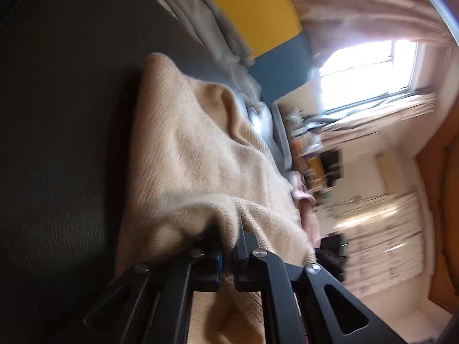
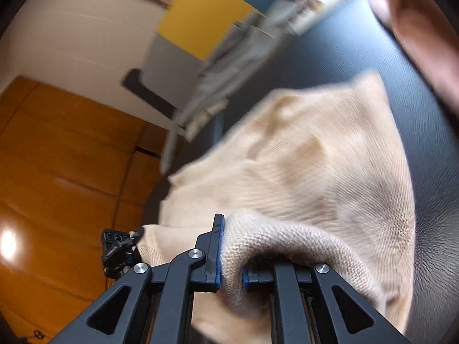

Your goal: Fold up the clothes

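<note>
A cream knitted sweater (image 1: pixel 186 154) lies partly on a dark table (image 1: pixel 63 114) and is lifted at its near edge. My left gripper (image 1: pixel 228 253) is shut on a bunched fold of the sweater's edge. In the right wrist view the same sweater (image 2: pixel 315 157) stretches away over the dark table (image 2: pixel 358 51). My right gripper (image 2: pixel 231 263) is shut on a thick rolled hem of the sweater. The left gripper (image 2: pixel 120 246) shows small at the left of that view, holding the other corner. Both views are tilted and motion-blurred.
A pile of grey clothes (image 1: pixel 206 20) lies at the table's far side, also in the right wrist view (image 2: pixel 235 63). A yellow and blue wall panel (image 1: pixel 264 17), a bright window (image 1: pixel 367 68), pink curtains and a cluttered shelf stand behind. An orange wooden floor (image 2: pixel 63 154) lies beside the table.
</note>
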